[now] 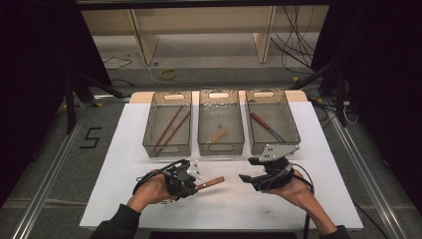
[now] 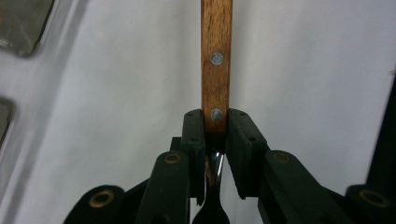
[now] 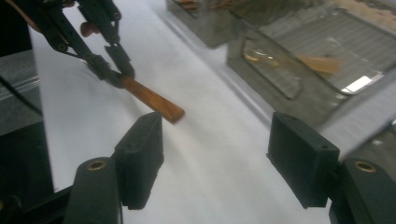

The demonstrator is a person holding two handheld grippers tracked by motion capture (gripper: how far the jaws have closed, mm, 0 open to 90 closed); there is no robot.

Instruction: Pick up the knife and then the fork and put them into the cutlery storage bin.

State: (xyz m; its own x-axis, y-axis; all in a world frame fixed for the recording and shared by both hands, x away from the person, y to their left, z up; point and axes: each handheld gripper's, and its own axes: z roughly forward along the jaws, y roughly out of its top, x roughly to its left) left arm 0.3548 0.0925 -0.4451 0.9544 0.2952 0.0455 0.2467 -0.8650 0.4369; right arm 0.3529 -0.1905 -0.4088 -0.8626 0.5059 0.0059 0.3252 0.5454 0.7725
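Wooden-handled fork (image 2: 216, 70) is our subject, but we take the scene from its largest part downward. We see a white table (image 1: 124, 174) carrying three mesh baskets in a row at twelve o'clock. The left basket (image 1: 149, 124) holds two long brown sticks (image 1: 170, 128). The middle basket (image 1: 203, 124) holds a short wooden piece (image 1: 217, 135). The right basket (image 1: 291, 124) holds a utensil with a reddish handle (image 1: 266, 127).

At about five o'clock of the table's middle we find the right gripper (image 1: 245, 178), borne by the person's right hand. In the right gripper view its jaws stand wide apart with bare table between them, and nothing is gripped.

At about seven o'clock we find the left gripper (image 1: 197, 187), borne by the left hand. Its jaws are drawn narrow and clamp the fork at the lower rivet, where wood meets metal. The handle projects toward three o'clock in the high view, above the table and just short of the right gripper. In the left gripper view the dark metal end points back between the jaws.

We judge the fork to be on its way to a basket. The grip sits at one end of the handle, so the free length could swing or pivot between the pads. A quick turn of the wrist would cause that. We also note the nearness of the two grippers. A careless sweep could knock the handle against the right gripper's open jaws.
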